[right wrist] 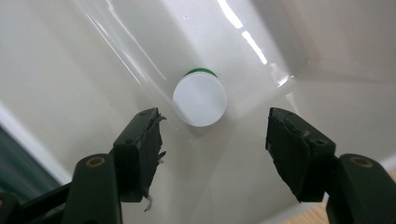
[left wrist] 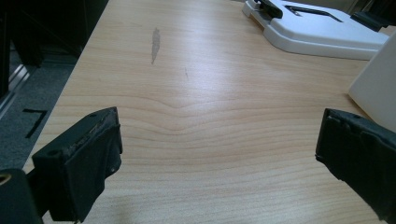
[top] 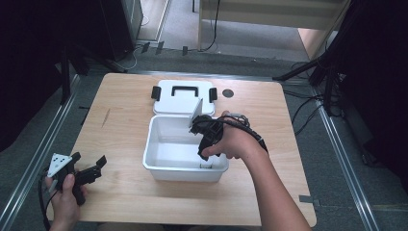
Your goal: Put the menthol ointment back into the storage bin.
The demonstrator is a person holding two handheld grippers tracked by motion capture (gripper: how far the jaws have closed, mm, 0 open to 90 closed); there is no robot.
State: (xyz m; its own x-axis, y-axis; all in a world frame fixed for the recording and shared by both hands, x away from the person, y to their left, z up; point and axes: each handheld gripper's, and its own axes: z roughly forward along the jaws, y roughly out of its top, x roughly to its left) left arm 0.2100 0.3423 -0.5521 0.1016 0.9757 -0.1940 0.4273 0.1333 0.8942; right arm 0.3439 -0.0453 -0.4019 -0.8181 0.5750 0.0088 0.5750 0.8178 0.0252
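A white open bin (top: 185,173) stands in the middle of the wooden table (top: 120,192). Inside it, by a corner of the floor, stands a small bottle with a white cap and a green band (right wrist: 200,100). My right gripper (top: 206,155) points down into the bin's near right part. In the right gripper view its jaws (right wrist: 215,140) stand apart just above the bottle's cap, touching nothing. My left gripper (top: 89,160) rests low at the table's front left, held in a hand. Its jaws are wide apart (left wrist: 217,154) with only bare wood between them.
The bin's white lid (top: 184,98) with a black handle and black clasps lies flat behind the bin, and also appears as the lid (left wrist: 317,28) in the left gripper view. A dark round mark (top: 228,93) sits right of it. Bare wood spreads left of the bin.
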